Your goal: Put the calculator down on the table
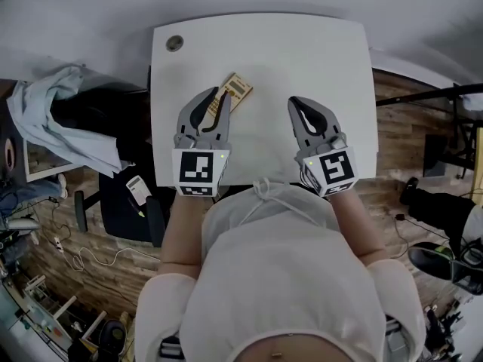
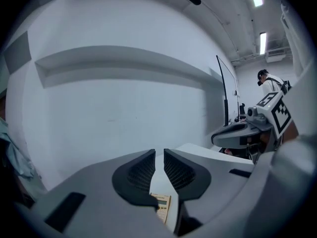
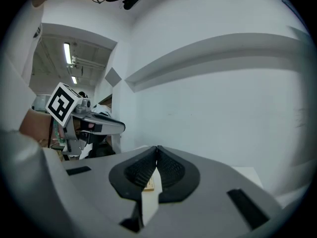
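A tan calculator (image 1: pixel 237 90) lies flat on the white table (image 1: pixel 302 59), toward its far left. My left gripper (image 1: pixel 216 93) hovers above its near end without touching it; the jaws stand a narrow slit apart with nothing between them. In the left gripper view the calculator (image 2: pixel 161 205) shows below the left gripper (image 2: pixel 159 151), lying apart from it on the tabletop. My right gripper (image 1: pixel 296 100) hangs over the table's middle right, shut and empty. The right gripper view has the right gripper (image 3: pixel 157 148) with tips touching and a sliver of the calculator (image 3: pixel 150 183) beneath.
A round cable grommet (image 1: pixel 174 43) sits at the table's far left corner. Left of the table stands a chair draped with pale cloth (image 1: pixel 68 111), and a dark seat with a small device (image 1: pixel 136 189). Cables lie on the wooden floor. Dark equipment (image 1: pixel 445 202) stands right.
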A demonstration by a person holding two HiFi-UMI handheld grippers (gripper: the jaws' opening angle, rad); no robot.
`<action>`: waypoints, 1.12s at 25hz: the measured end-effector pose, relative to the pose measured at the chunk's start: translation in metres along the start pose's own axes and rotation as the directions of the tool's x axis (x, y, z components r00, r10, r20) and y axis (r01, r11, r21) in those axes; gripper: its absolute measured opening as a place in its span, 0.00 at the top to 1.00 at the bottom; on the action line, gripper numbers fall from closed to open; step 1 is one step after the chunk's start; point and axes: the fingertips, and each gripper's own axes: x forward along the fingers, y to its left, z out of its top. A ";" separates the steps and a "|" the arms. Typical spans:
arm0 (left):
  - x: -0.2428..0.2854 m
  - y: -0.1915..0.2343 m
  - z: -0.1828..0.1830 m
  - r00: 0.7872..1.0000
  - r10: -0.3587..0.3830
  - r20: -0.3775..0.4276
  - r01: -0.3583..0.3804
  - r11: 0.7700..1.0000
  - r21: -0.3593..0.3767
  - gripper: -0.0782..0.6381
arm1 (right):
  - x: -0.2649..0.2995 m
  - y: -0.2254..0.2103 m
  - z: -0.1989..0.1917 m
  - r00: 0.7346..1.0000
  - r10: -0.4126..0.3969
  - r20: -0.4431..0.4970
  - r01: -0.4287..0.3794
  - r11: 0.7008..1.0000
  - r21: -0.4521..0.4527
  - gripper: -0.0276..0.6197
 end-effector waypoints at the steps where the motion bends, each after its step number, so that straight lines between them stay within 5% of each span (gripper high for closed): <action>1: -0.005 -0.003 0.008 1.000 -0.001 0.019 0.001 1.000 0.004 0.81 | -0.004 0.000 0.004 1.000 -0.002 0.012 0.002 1.000 -0.003 0.95; 12: -0.043 -0.025 0.046 0.991 -0.057 0.122 0.051 0.997 0.051 0.87 | -0.040 -0.018 0.038 0.992 -0.040 0.117 0.042 0.999 -0.020 0.95; 28: -0.056 -0.039 0.054 0.985 -0.065 0.158 0.078 0.994 -0.075 0.87 | -0.067 -0.017 0.046 0.988 -0.031 0.149 0.041 0.997 -0.061 0.95</action>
